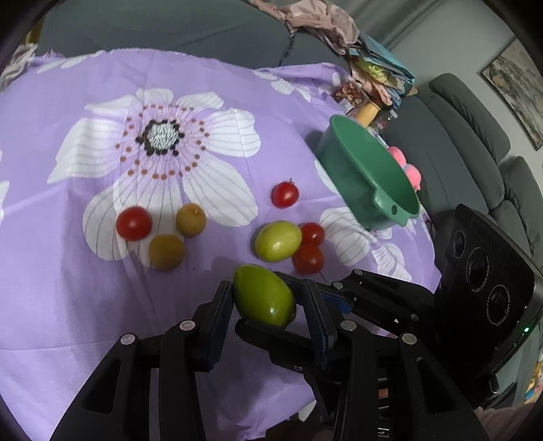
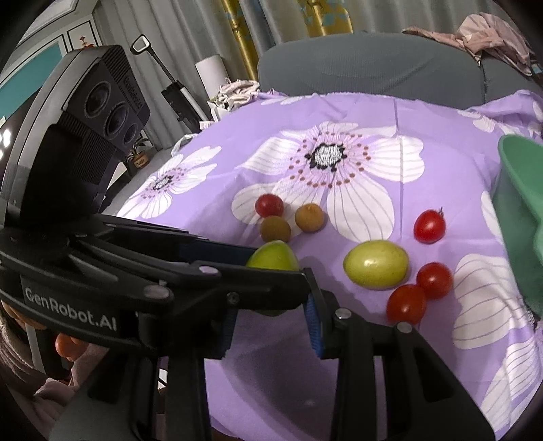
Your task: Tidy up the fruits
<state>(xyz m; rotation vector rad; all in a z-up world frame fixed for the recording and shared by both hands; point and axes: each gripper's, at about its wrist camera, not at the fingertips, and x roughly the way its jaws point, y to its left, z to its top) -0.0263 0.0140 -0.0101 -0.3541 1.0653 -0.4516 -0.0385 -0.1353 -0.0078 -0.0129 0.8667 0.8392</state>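
Note:
On the purple flowered cloth point(image 1: 68, 288) lie several cherry tomatoes point(image 1: 285, 194), two brown longans point(image 1: 190, 219) and a green jujube point(image 1: 278, 241). A second green jujube point(image 1: 264, 295) sits between my left gripper's point(image 1: 266, 305) fingers, which are shut on it just above the cloth. My right gripper point(image 2: 271, 325) reaches in from the right; it shows in the left wrist view point(image 1: 339, 295) beside the held jujube, and its jaws stand apart and empty. In the right wrist view the held jujube point(image 2: 273, 256) shows behind the left gripper's fingers point(image 2: 217, 252). A green bowl point(image 1: 368, 169) stands at the right.
A grey sofa point(image 1: 169, 27) runs behind the cloth with crumpled pink fabric point(image 1: 319, 23) and clutter on it. Pink balls point(image 1: 407, 166) lie behind the bowl. The cloth's front edge drops off near me.

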